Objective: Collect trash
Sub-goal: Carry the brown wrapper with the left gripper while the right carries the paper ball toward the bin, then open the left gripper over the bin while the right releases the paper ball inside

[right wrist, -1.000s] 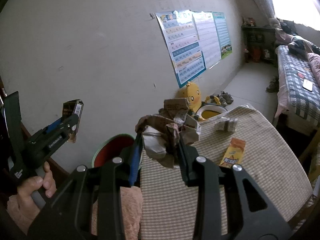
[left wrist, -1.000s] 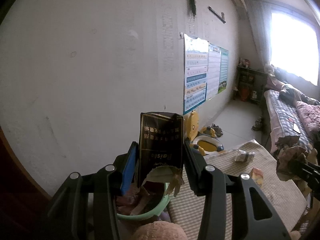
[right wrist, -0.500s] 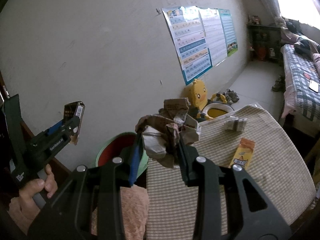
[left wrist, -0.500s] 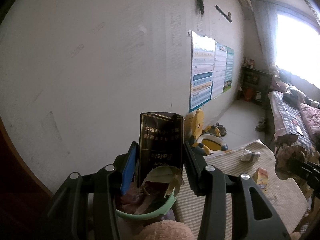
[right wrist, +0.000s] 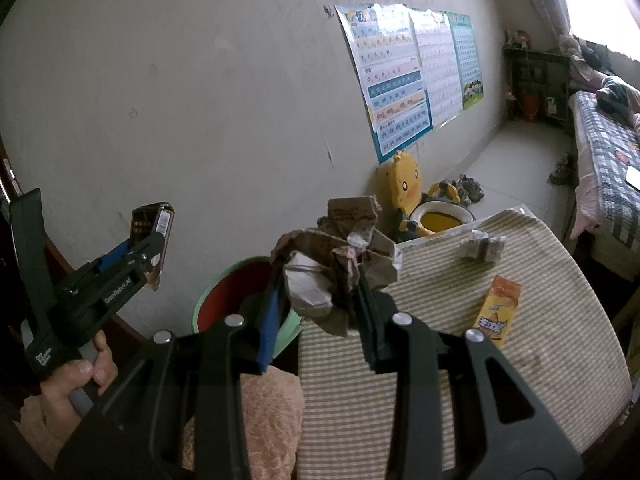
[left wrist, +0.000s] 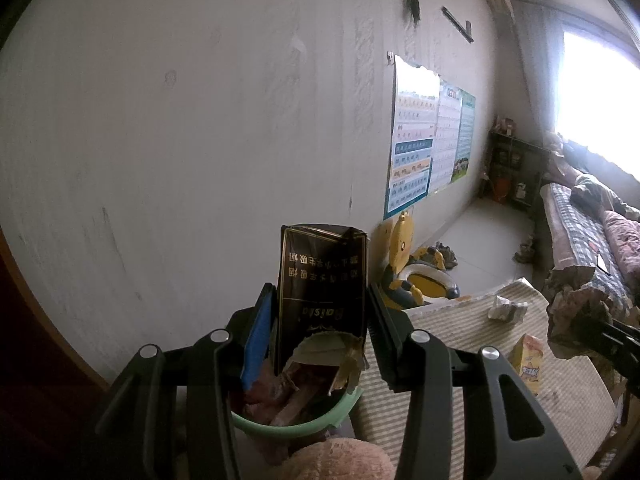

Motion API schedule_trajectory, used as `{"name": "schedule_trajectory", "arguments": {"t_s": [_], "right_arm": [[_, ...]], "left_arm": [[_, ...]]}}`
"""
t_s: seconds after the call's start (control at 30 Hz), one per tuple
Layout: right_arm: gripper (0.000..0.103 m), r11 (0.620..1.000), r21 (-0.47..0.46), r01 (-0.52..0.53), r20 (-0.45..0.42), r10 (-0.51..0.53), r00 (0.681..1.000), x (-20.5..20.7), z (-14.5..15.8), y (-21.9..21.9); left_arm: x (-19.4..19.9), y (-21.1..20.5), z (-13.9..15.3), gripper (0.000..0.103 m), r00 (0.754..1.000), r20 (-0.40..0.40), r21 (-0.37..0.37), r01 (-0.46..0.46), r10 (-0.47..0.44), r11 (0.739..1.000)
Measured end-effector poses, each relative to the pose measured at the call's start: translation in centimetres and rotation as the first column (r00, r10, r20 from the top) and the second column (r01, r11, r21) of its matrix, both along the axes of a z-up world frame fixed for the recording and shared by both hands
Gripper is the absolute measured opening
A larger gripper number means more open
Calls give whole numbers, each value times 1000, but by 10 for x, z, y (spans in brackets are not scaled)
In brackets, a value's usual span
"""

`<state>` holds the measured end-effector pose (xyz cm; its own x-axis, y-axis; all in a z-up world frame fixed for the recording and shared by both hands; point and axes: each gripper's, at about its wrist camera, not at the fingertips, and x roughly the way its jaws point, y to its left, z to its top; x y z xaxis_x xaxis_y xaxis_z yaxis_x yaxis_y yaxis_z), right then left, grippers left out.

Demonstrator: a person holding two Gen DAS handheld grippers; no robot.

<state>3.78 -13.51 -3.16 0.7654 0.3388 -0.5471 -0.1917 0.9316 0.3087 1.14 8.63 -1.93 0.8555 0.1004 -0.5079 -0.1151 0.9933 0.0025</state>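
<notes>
Here, carton (left wrist: 322, 300) above bin rim (left wrist: 296, 426) (wall close).

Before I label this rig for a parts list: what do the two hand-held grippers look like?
Both are black plastic. The left hand-held gripper and right hand-held gripper each have angular fingers with silver screws, one blue pad and one black ribbed pad. White lettering marks the left one's side.

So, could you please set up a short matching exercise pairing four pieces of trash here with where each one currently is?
Things:
1. dark cigarette pack
2. crumpled brown paper wad
3. orange snack packet
4. small crumpled silvery wrapper

Places:
A. lying at the table's far edge
B. held in the right gripper
C. held in the left gripper
D. lying flat on the striped tablecloth, nearer

Pairs: 1-C, 2-B, 3-D, 4-A
</notes>
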Motion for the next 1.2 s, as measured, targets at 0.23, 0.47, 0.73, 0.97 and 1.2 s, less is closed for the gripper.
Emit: {"name": "schedule_trajectory", "arguments": {"t_s": [0.23, 0.47, 0.73, 0.97, 1.2], "right_arm": [[33, 1000, -11, -24, -31, 24, 999, 10, -2, 15], [33, 998, -20, -60, -45, 59, 997, 21, -4, 36], [33, 995, -29, -100, -73, 97, 993, 38, -12, 61], [33, 991, -21, -133, -111, 130, 985, 57, -24, 81], [33, 986, -33, -164, -144, 158, 977, 73, -34, 100]], "left_arm": [[6, 15, -10, 42, 1000, -26, -19, -17, 16, 1000], [13, 28, -19, 42, 998, -47, -24, -37, 36, 999], [24, 46, -33, 42, 994, -85, -29, -65, 62, 997], [36, 58, -49, 42, 989, -124, -36, -87, 82, 996], [47, 73, -71, 42, 980, -173, -50, -107, 97, 993]]}}
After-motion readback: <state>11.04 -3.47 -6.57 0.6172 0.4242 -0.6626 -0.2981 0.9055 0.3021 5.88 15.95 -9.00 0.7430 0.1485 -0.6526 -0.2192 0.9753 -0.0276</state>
